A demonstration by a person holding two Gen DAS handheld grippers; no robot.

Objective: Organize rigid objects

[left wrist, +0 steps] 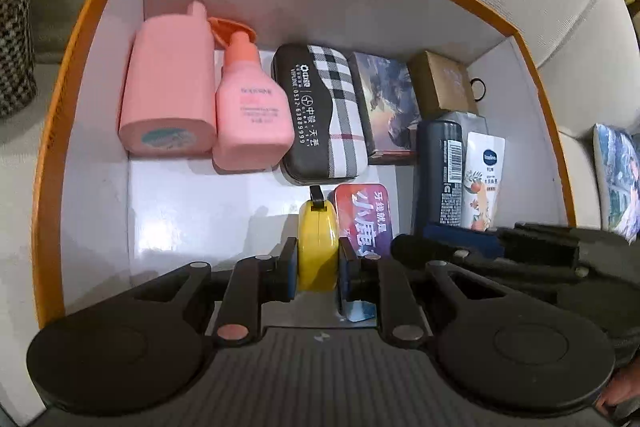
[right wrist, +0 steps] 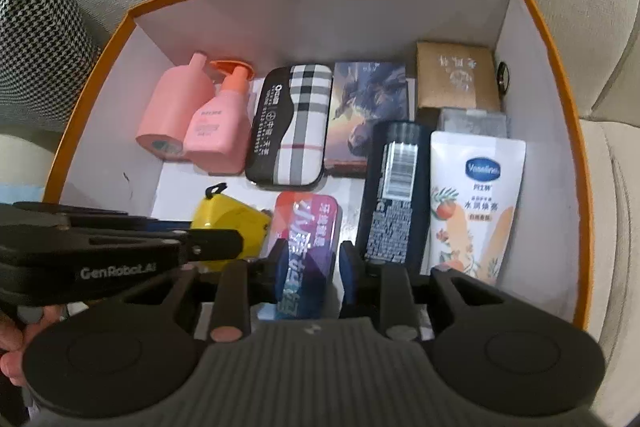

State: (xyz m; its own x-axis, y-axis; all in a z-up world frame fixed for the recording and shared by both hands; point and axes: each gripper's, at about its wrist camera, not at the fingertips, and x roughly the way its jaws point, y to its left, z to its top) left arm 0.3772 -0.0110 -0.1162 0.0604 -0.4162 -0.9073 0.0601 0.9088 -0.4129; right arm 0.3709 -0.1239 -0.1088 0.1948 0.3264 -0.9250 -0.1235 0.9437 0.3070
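the left gripper (left wrist: 318, 263) pinches a round yellow tape measure (left wrist: 318, 247) on edge between its blue pads, a black loop at the top, low in the orange-rimmed box (left wrist: 80, 39) near the front. just right of it lies a red and purple tin (right wrist: 306, 251) printed with large chinese characters; the right gripper (right wrist: 308, 267) straddles it, its jaws a little spread, and whether the pads touch the tin i cannot tell. behind stand a pink bottle (left wrist: 168, 95), a smaller pink pump bottle (left wrist: 250, 111) and a black and plaid case (left wrist: 320, 115) with the number 63889999. at the right lie a dark blue bottle (right wrist: 394, 195) with a barcode and a white vaseline tube (right wrist: 474, 203). the left gripper's arm reads genrobot.ai.
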